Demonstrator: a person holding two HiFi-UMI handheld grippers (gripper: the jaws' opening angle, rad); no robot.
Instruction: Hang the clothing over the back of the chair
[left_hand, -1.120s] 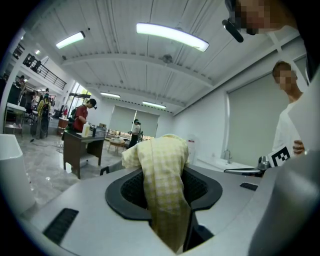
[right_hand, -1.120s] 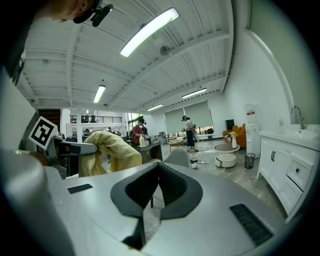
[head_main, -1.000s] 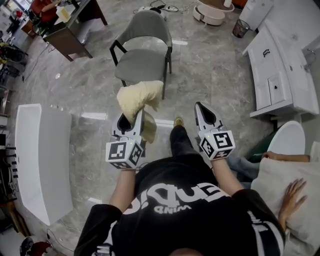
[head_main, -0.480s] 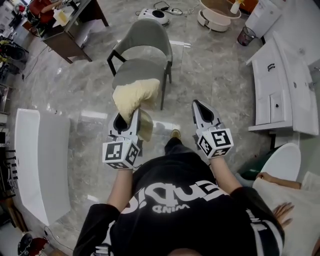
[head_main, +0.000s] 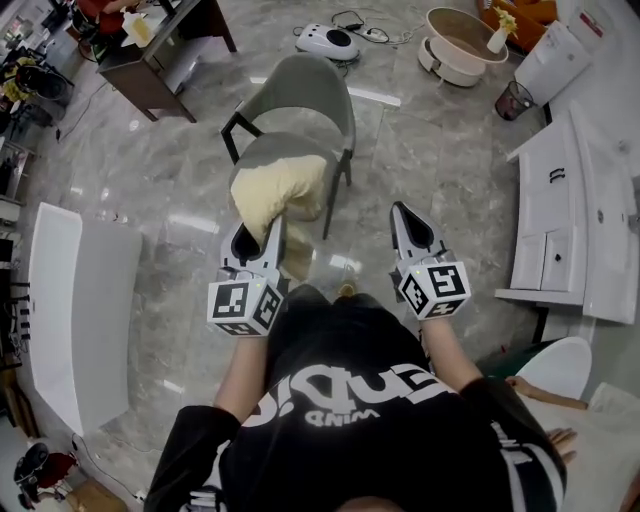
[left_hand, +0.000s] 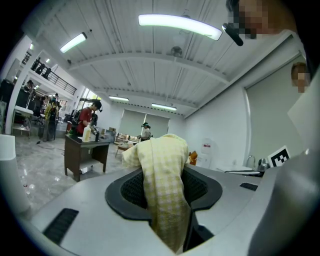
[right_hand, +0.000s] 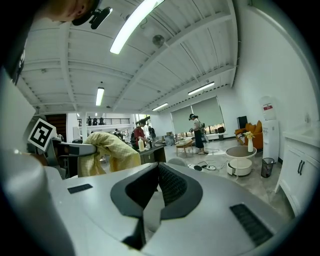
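**Q:** Where is the clothing (head_main: 278, 190), and what holds it?

**A:** It is a pale yellow checked cloth, clamped in the left gripper (head_main: 270, 232). In the left gripper view it fills the gap between the two dark ribbed pads; both pads press on it. One bunch rises past the tips toward 12 o'clock; a narrower tail hangs out of the gap toward 6 o'clock.

**Q:** And seen from the head camera?

**A:** The cloth billows out from the left gripper's tips toward 12 o'clock as a rounded bundle; a smaller fold droops at 5 o'clock of the tips, beside the gripper's body. The bundle overlaps the front edge of the seat of the grey chair (head_main: 305, 85); whether it touches the seat cannot be told. The chair's curved back stands beyond the seat, at 12 o'clock of the bundle, with no cloth on it.

**Q:** What of the other gripper?

**A:** The right gripper (right_hand: 158, 166) is at 3 o'clock of the left one, level with it and well apart; both point toward 12 o'clock. In its own view the pads meet at the tips with nothing between them; it is clenched and empty. The cloth shows at 9 o'clock in that view, draped over the left gripper's tips.
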